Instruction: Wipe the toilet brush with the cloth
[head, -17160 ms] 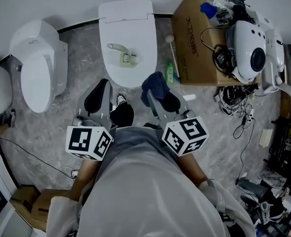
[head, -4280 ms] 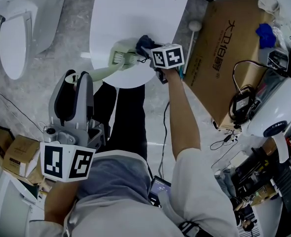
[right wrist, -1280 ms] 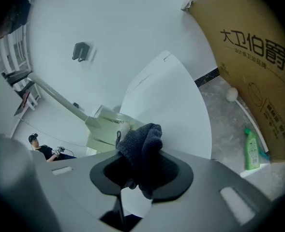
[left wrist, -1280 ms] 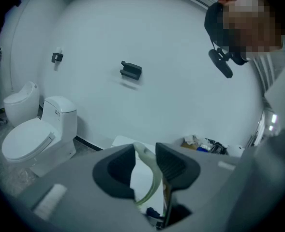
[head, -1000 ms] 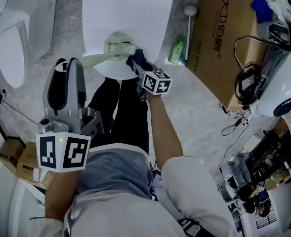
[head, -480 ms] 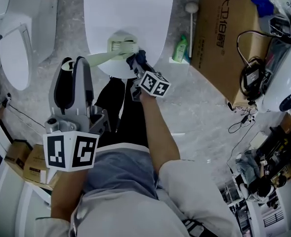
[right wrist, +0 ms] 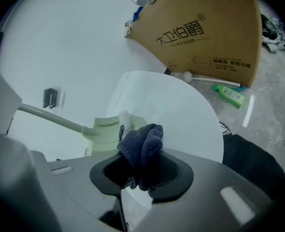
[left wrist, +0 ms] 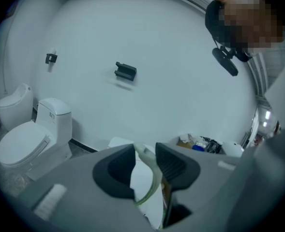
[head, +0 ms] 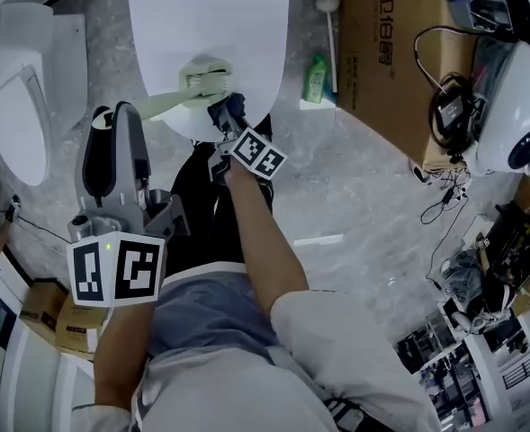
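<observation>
Pale green plastic makes up the whole toilet brush [head: 202, 79]: a flat, squarish head with short whitish bristles and a long, slim handle. Its head sits over the front part of the closed white toilet lid [head: 238, 16]. Whether it rests on the lid or hangs just clear of it, I can't tell. The handle slants back and to the left, towards the person.

The left gripper [left wrist: 144, 154] has its jaws drawn in tight on the end of that handle. I take this as a way to steady the brush so the head doesn't skid while it is rubbed. The right gripper [right wrist: 141, 174] pinches a bunched dark blue cloth [right wrist: 143, 140]. The wad sticks out past the jaws, right up against the bristle side of the head, well placed for wiping.

Off to the right, a green bottle [head: 314, 79] sits on the grey floor beside a cardboard box [head: 381, 52]. A second white toilet [head: 17, 106] stands to the left.
</observation>
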